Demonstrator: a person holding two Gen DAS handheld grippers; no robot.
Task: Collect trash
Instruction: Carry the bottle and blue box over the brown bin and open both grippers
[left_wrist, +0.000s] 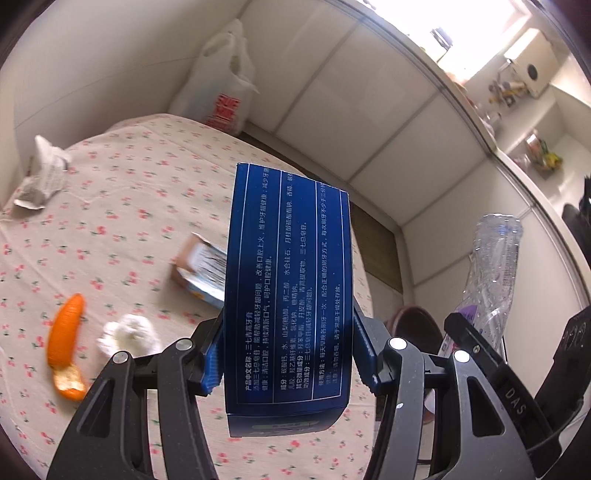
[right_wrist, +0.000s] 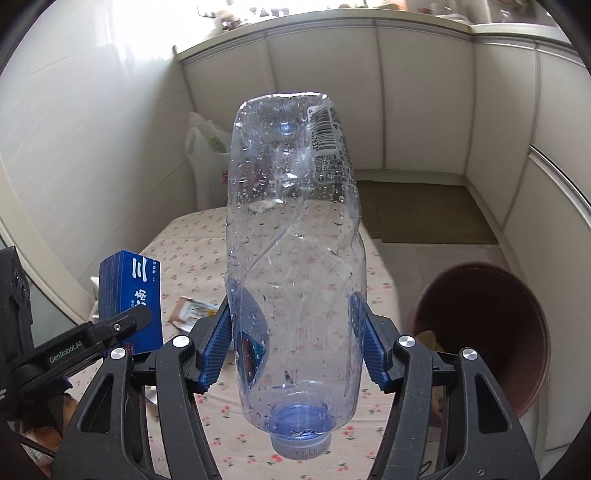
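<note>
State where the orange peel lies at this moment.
In the left wrist view, the orange peel lies low on the left of the floral tablecloth, beside a white tissue wad.

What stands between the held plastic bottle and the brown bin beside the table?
Nothing visible. The right claw holds the plastic bottle over the table's edge, and the brown bin gapes open alongside it.

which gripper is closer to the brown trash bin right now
Right. The right gripper, holding the bottle, is just beside the bin; the left gripper is farther off.
</note>
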